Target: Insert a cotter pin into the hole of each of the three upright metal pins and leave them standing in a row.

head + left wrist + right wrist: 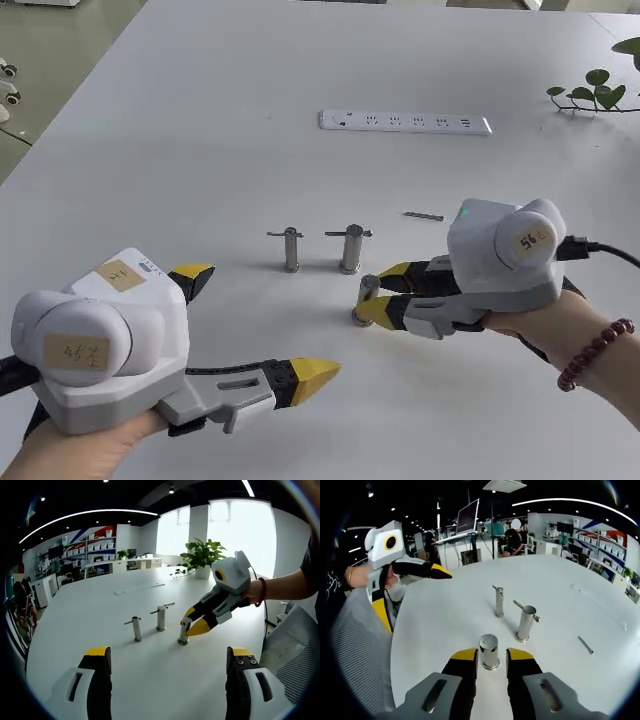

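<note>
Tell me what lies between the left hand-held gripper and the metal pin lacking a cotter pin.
Only bare table separates the left hand-held gripper from that metal pin, as the left gripper view shows.

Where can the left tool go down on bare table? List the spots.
Free: the band between the power strip and the two standing pins; the table beyond the left tool. Crowded: around the right tool at the third pin, loose cotter pin behind.
</note>
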Motion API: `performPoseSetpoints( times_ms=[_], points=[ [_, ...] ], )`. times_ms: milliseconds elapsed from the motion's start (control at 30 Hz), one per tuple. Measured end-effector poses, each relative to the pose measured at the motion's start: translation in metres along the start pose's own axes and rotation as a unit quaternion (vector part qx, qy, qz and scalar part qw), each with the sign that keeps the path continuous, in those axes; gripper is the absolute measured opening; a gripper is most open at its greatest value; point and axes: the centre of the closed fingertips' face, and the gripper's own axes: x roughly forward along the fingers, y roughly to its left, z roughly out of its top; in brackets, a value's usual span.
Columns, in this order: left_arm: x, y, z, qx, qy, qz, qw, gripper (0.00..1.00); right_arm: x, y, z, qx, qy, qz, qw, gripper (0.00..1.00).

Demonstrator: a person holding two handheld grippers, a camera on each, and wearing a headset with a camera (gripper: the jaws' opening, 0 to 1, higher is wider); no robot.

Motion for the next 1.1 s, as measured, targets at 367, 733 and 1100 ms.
performPoseSetpoints(
  times_ms=[367, 733, 1100],
  points=[
    [0.001, -0.001, 0.001, -0.004, -0.003, 0.002, 1.0, 0.97, -0.018, -0.012, -0.002, 0.018, 0.001, -0.011, 0.9998, 0.21],
    [-0.002, 0.006, 0.006, -0.018, -0.015, 0.015, 0.9996, 0.97, -0.04, -0.046, 0.0, 0.029, 0.017, -0.042, 0.9985, 0.22],
    [-0.003, 0.012, 0.004, -0.018, -0.013, 0.028, 0.9994, 0.96, -0.046, -0.081, 0.002, 0.003, 0.042, -0.06, 0.9973, 0.22]
  ],
)
